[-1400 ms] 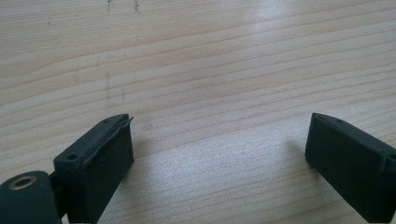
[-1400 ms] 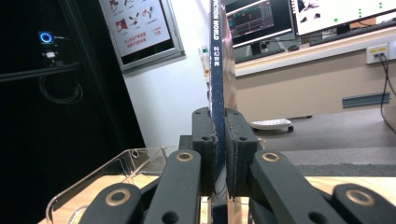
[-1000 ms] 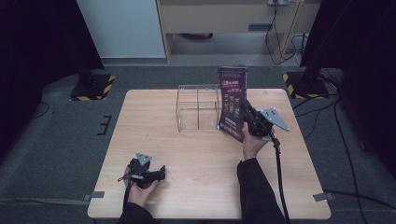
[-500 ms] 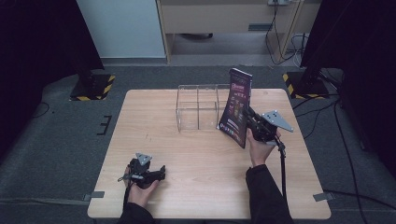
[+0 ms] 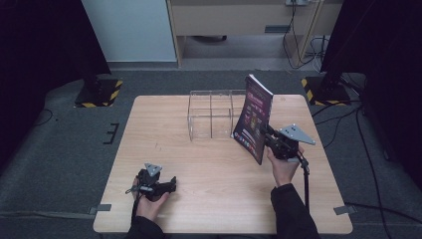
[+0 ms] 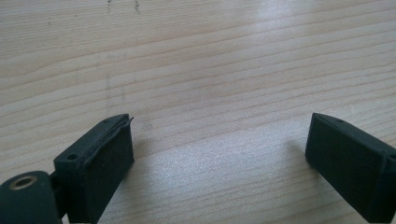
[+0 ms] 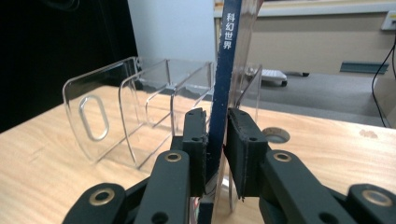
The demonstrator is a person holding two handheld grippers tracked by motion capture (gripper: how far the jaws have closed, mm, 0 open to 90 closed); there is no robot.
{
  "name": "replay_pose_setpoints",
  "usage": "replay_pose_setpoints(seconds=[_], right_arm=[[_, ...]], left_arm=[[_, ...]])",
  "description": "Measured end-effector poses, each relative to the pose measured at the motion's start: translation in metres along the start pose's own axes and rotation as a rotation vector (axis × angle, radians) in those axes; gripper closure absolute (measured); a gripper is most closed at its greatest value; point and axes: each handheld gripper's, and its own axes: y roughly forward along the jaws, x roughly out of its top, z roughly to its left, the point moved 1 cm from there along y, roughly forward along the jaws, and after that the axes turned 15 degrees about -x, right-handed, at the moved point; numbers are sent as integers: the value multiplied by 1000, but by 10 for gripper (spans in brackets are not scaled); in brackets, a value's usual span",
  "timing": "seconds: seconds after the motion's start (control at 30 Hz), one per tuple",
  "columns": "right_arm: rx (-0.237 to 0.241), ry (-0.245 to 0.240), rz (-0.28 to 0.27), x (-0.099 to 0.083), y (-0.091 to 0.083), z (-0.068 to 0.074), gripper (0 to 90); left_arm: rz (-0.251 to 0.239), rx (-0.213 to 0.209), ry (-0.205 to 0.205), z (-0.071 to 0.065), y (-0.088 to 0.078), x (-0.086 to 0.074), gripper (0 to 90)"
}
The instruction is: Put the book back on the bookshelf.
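Glossy magazine upright beside clear rack near table's far edge, right hand-held gripper clamping its spine (thin, floppy, likely slippery). Left hand-held gripper open, empty, near edge.

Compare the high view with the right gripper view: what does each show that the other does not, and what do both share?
High view alone: the left gripper resting open near the table's front edge, both hands, and the magazine's colourful cover, held up tilted. Right gripper view alone: the magazine's blue spine with white characters, clamped between the right gripper's jaws, and an oval cut-out in the clear organizer's end wall. Both: magazine, organizer, wooden table, right gripper.
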Motion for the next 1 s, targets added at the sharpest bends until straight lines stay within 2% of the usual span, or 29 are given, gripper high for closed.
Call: replay_pose_setpoints(seconds=[0.4,0.67,0.77,1.0], right_arm=[[-15,-34,62,-15,-18,-8,784],[2,-44,91,-28,-25,-16,775],[15,-56,102,-29,-27,-17,753],[35,-37,104,-20,-29,-19,707]], left_arm=[[0,0,0,0,0,0,68],[1,0,1,0,0,0,67],[2,1,1,0,0,0,67],[2,1,1,0,0,0,67]])
